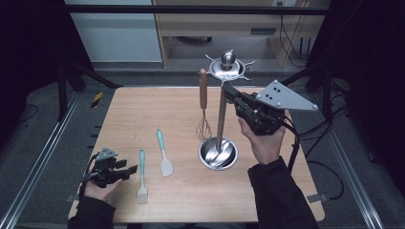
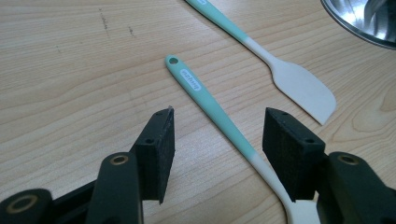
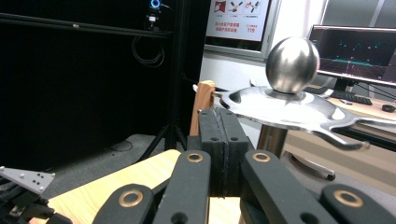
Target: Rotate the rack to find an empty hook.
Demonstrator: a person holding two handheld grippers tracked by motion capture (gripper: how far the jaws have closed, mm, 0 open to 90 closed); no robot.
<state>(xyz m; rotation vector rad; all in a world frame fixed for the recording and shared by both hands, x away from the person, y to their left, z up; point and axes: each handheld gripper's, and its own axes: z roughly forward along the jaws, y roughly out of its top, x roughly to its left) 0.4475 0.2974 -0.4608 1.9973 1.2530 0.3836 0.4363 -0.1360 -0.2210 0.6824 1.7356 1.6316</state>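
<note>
A steel utensil stand (image 1: 221, 114) rises from a round base (image 1: 218, 153) to a hooked top disc (image 1: 228, 67). A whisk (image 1: 203, 98) with a wooden handle hangs from one hook. My right gripper (image 1: 229, 90) is held high beside the pole, just under the disc, shut with nothing in it. In the right gripper view its jaws (image 3: 223, 140) are pressed together below the disc (image 3: 285, 105), and the whisk handle (image 3: 201, 105) is just behind. My left gripper (image 1: 129, 170) rests low and open by a teal-handled brush (image 1: 142, 176). The brush handle (image 2: 210, 105) lies between the open jaws (image 2: 219, 126), untouched.
A teal-handled white spatula (image 1: 165, 152) lies on the wooden table (image 1: 143, 109) between the brush and the stand base, and is also in the left gripper view (image 2: 299, 84). The stand's spare hooks stick out around the disc. Dark frame rails run along both sides of the table.
</note>
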